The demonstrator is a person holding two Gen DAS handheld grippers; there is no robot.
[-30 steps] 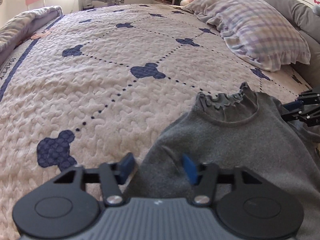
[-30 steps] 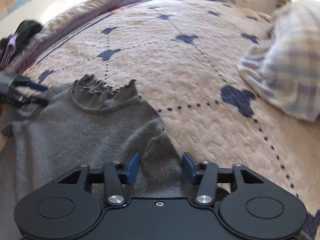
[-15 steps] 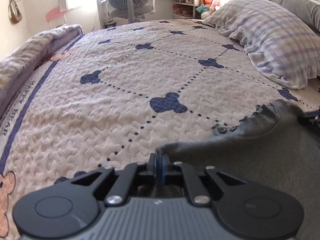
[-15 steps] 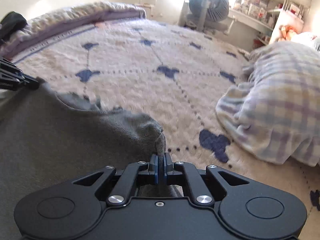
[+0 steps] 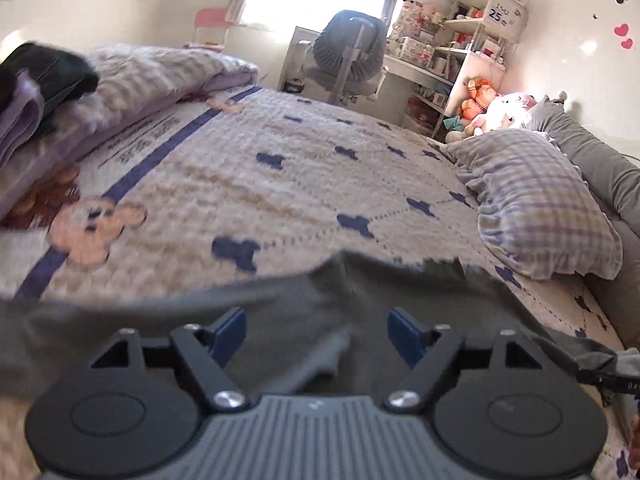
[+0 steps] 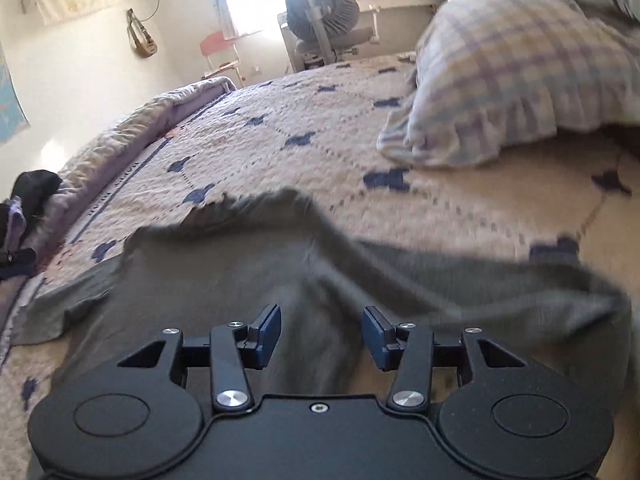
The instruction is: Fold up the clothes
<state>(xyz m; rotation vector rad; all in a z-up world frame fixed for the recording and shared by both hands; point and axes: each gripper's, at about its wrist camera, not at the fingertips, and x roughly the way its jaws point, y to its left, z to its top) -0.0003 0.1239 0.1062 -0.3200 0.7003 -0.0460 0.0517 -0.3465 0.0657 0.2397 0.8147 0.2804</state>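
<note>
Quilted bedspread (image 5: 248, 184) carries the grey sweater (image 6: 224, 280), blurred, apparently slack. Left gripper (image 5: 316, 330) and right gripper (image 6: 322, 332) both opening, pads clear of the fabric beneath.

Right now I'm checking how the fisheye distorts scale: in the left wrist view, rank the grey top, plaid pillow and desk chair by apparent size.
1. grey top, nearest the camera, so inflated
2. plaid pillow
3. desk chair, farthest away

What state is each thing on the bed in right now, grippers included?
Left gripper: jaws opening, pads clear of the cloth.
Right gripper: jaws opening, pads clear of the cloth.
Grey top: released, rumpled on the quilt, unfolded.
Plaid pillow: lying on the quilt.
</note>
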